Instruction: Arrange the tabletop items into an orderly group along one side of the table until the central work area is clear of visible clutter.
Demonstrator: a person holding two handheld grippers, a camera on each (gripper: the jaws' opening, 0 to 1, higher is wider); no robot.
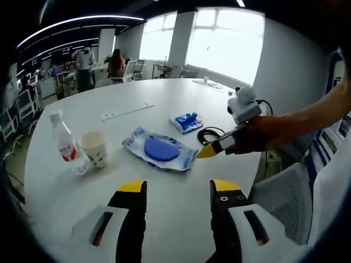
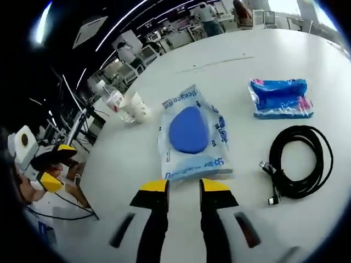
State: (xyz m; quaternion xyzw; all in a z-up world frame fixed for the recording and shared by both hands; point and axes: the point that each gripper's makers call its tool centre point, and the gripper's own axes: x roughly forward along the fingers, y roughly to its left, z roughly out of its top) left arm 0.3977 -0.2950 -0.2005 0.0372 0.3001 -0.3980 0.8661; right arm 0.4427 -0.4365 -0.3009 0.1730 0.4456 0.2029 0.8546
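Left gripper [image 1: 178,189] fingers released, spread over bare white counter [image 1: 181,224]. Right gripper [image 2: 184,187] fingers parted, gripping nothing, tips just short of clear pouch with blue disc [image 2: 190,135]. Farther out: one paper cup [image 1: 94,149] touching one water bottle [image 1: 63,140], one blue tissue pack [image 2: 280,98], one coiled black cable [image 2: 299,161], one flat white strip [image 1: 126,112], all loosely mid-counter. Round white counter in open-plan office, big windows [image 1: 225,41], ceiling light strips, people at far desks.
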